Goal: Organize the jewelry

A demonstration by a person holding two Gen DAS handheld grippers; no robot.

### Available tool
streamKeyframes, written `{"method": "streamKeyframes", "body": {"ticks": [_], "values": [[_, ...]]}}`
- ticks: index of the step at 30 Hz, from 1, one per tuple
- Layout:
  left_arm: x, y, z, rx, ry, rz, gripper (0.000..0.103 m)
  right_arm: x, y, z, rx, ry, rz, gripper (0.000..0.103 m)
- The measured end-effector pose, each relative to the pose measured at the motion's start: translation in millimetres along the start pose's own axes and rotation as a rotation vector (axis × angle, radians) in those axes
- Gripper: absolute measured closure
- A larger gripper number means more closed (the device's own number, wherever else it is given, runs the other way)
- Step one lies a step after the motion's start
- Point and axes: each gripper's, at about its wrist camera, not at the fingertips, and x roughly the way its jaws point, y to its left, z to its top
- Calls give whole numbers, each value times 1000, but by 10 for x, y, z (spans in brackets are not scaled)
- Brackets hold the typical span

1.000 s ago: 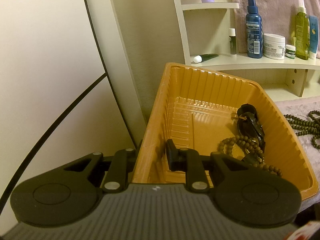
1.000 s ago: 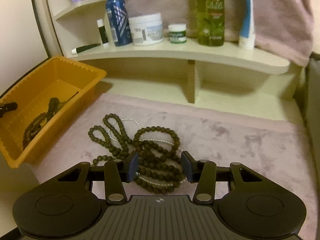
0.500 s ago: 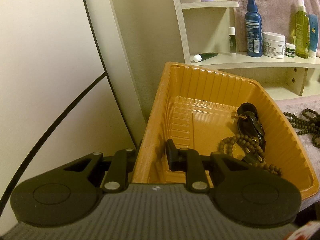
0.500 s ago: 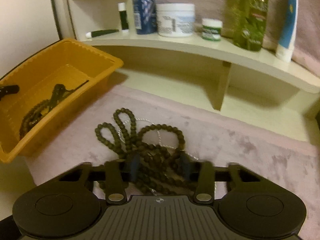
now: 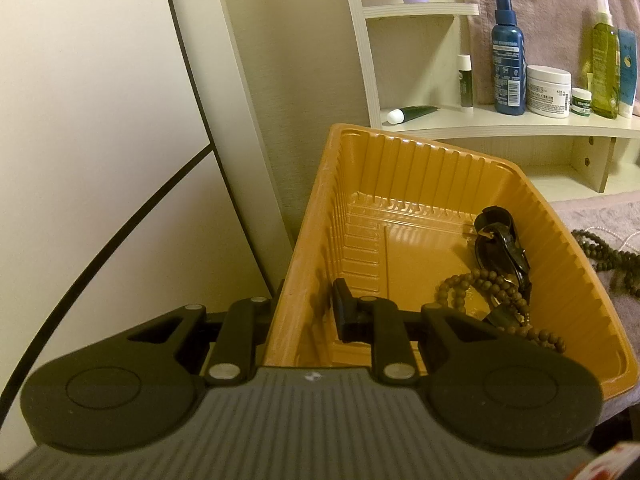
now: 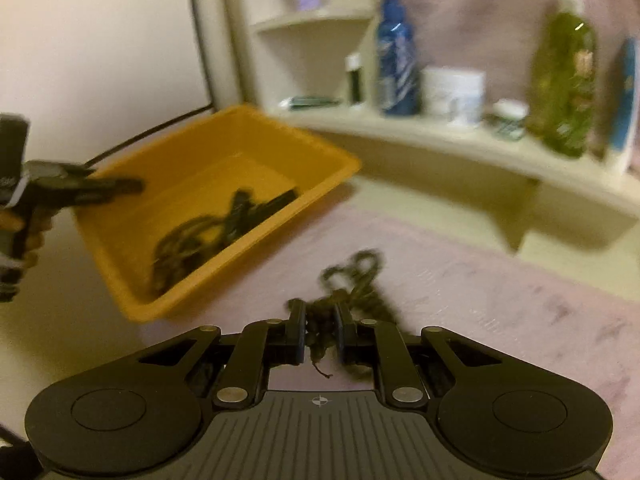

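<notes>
My left gripper (image 5: 298, 308) is shut on the near wall of the orange tray (image 5: 420, 168), one finger outside and one inside. In the tray lie a brown bead string (image 5: 480, 284) and a black clip (image 5: 500, 244). The jaws of my right gripper (image 6: 320, 328) are closing, and their pads press on a bunch of the dark bead necklace (image 6: 356, 280). Its loops trail onto the pink cloth (image 6: 500, 300), to the right of the tray (image 6: 132, 248). The right wrist view is blurred by motion. In it the left gripper (image 6: 120, 188) and the hand (image 6: 32, 232) that carries it show at the left edge.
A curved white shelf (image 6: 460, 148) behind the cloth carries a blue spray bottle (image 6: 396, 60), a white jar (image 6: 454, 92), a green bottle (image 6: 568, 80) and small tubes. A pale wall panel (image 5: 100, 120) stands left of the tray.
The right gripper's jaws have closed on the bead necklace and swung left towards the tray, gathering the beads into a bunch. The left gripper and tray have not moved.
</notes>
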Motion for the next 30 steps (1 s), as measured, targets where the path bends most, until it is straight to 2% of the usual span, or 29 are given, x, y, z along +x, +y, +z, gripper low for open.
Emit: {"method": "streamKeyframes", "body": {"ticks": [4,10,12,14,19,26,28,30], "values": [[-3,-1,-5,-1,0,0,83,140,-17,-87,50,81,-48,88],[-5,0,-5,-2,1,0,83,-13,-391,-38,95,42,-127,77],[-2,-1,0,0,0,0,83,18,-561,29,64,47,-150,62],[0,-2,3,0,1,1,82,93,-696,74,4,67,-166,59],[3,-3,6,-1,3,1,82,273,-880,100,-158,108,-101,59],[36,-8,22,1,10,0,82,449,-957,130,-218,157,3,60],[39,-9,26,-3,12,-1,82,451,-944,127,-233,157,20,68],[43,-8,27,-4,13,-1,82,447,-924,141,-241,161,33,84]]}}
